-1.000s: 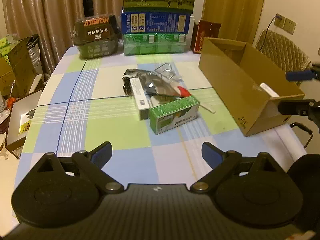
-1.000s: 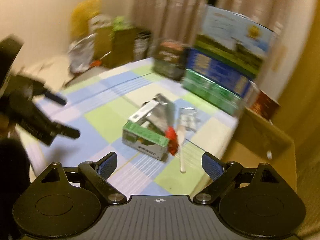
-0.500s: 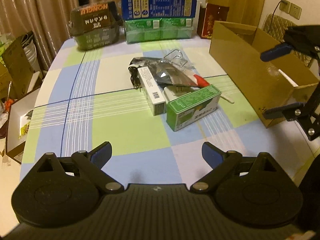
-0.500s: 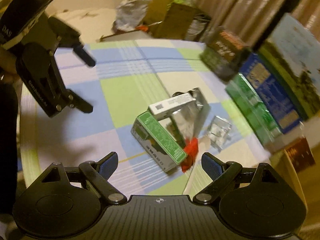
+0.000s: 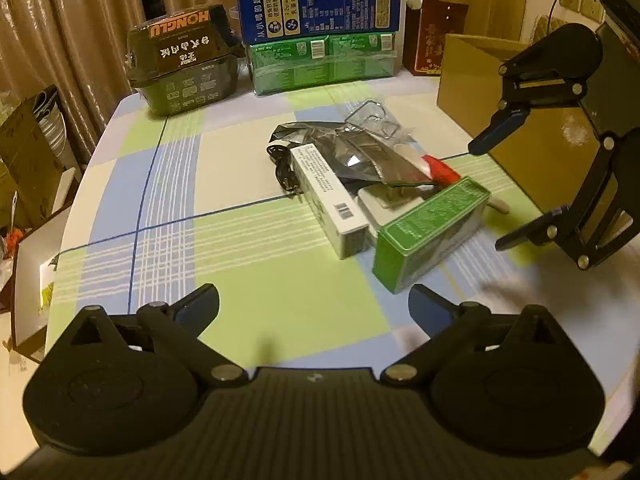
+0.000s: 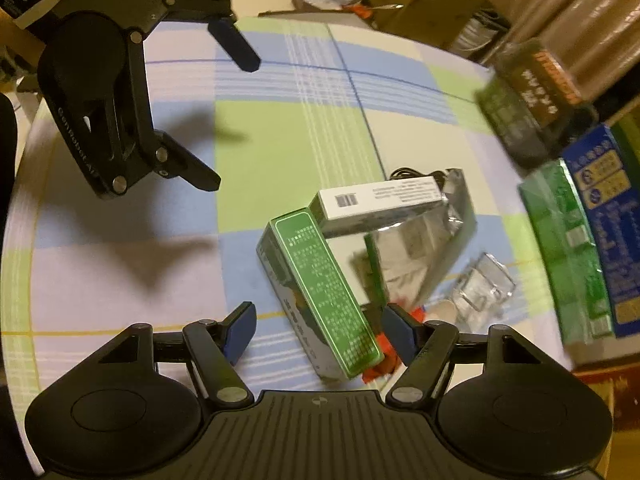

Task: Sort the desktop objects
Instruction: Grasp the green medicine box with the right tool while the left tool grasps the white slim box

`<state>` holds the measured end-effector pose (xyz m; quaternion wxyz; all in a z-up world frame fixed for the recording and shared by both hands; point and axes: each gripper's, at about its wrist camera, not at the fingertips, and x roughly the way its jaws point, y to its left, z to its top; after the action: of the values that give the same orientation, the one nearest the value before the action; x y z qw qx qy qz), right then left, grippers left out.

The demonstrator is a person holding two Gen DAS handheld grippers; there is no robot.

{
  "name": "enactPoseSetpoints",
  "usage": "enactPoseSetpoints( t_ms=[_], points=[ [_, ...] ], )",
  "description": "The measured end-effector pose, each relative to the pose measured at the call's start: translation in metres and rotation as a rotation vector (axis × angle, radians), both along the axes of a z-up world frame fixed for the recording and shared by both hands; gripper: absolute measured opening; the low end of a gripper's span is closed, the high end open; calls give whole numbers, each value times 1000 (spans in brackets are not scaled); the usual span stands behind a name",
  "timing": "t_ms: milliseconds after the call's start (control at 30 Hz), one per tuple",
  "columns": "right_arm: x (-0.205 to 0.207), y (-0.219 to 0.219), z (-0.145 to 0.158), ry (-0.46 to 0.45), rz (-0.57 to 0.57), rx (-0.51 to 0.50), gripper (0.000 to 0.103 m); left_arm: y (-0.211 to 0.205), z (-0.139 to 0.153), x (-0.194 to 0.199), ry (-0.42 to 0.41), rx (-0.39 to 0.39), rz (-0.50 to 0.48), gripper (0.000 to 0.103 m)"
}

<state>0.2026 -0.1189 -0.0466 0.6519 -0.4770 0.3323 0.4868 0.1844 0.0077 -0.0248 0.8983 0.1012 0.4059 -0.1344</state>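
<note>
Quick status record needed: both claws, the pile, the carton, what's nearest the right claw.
left claw: open, empty, above the checked tablecloth
right claw: jaws closing, green box between them, pads not yet pressing
pile: white box, silver pouch, black cable, clear plastic piece, red item
cardboard carton: at the table's right, contents hidden

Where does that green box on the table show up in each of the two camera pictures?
Left wrist view: green box, right of centre, beside the white box.
Right wrist view: green box, low centre, between the fingers of the closing right gripper.
Shared landmark: the white box, touching the green box.
</note>
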Motion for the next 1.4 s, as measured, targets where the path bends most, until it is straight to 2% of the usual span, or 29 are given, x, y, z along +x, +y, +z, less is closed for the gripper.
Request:
enactPoseSetpoints(
  t_ms=[167, 400, 533, 600, 700, 933, 1233, 1400],
  points=[
    [13, 14, -19, 10, 11, -42, 61, -6, -13, 13, 23, 65, -61, 100],
    [22, 21, -35, 25, -4, -103, 46, -4, -25, 24, 43, 51, -78, 100],
    [26, 19, -34, 83, -90, -106, 39, -3, -30, 29, 56, 52, -75, 100],
    [29, 17, -30, 141, -147, -97, 31, -1, -32, 32, 65, 45, -68, 100],
    [31, 15, -27, 214, -216, -88, 29, 0, -33, 34, 69, 41, -60, 100],
    [27, 16, -34, 210, -239, -60, 30, 0, -33, 35, 69, 29, -54, 100],
    [18, 3, -30, 204, -379, -85, 29, 0, -33, 51, 66, -28, -51, 99],
    [13, -8, -27, 198, -452, -93, 28, -11, -32, 68, 57, -73, -51, 95]
  ],
)
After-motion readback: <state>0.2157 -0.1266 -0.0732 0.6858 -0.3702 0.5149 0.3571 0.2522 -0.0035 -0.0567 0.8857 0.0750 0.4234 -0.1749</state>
